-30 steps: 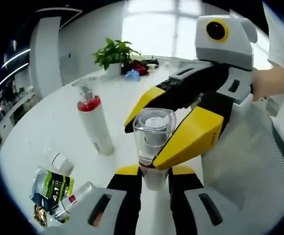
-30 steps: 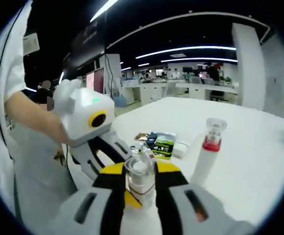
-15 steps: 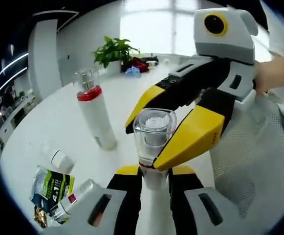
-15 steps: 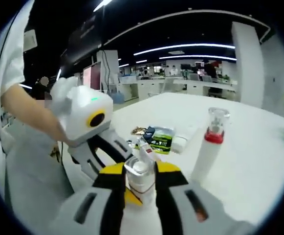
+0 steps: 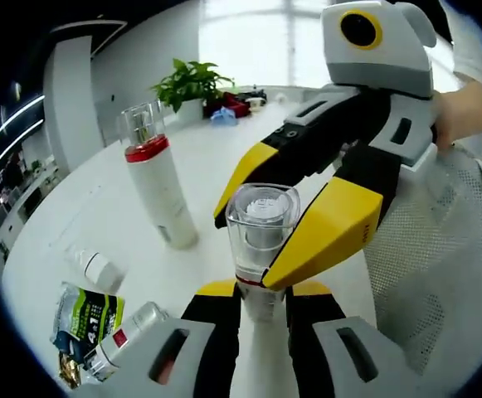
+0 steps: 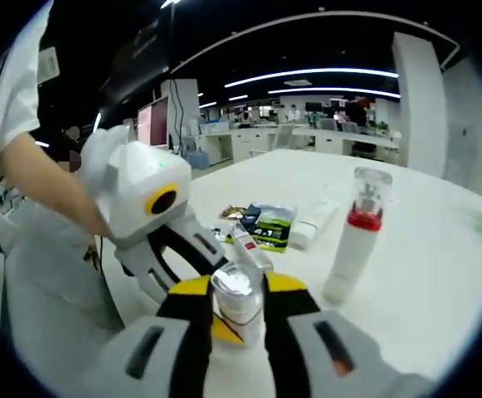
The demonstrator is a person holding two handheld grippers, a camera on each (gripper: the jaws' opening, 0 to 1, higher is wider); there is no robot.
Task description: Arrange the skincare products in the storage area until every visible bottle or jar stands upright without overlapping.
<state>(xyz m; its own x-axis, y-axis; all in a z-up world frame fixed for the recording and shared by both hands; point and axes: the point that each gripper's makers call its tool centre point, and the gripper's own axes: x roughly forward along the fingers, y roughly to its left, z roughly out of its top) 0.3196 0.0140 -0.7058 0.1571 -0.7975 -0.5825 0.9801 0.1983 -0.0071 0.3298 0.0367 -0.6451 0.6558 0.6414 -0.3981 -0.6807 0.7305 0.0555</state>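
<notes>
A white bottle with a clear cap (image 5: pixel 261 220) is held between both grippers over the white table (image 5: pixel 216 157). My left gripper (image 5: pixel 261 292) is shut on its lower body. My right gripper (image 6: pixel 238 290) is shut on its clear cap (image 6: pixel 237 282) and reaches into the left gripper view from the right. A second white bottle with a red band (image 5: pixel 153 178) (image 6: pixel 357 240) stands upright on the table. A white tube (image 5: pixel 95 267) (image 6: pixel 311 225), a green sachet (image 5: pixel 87 319) (image 6: pixel 272 224) and a small bottle with a red label (image 5: pixel 129 332) (image 6: pixel 247 245) lie flat together.
A potted plant (image 5: pixel 192 83) and small coloured items (image 5: pixel 228 116) sit at the table's far side. A person's arm (image 6: pixel 50 186) and white clothing (image 5: pixel 440 274) are close behind the grippers. Office desks (image 6: pixel 307 137) stand beyond the table.
Both views have shifted a little with the hands, so the upright bottle looks nearer. Both grippers keep the same hold on the capped bottle. The things on the table have not moved.
</notes>
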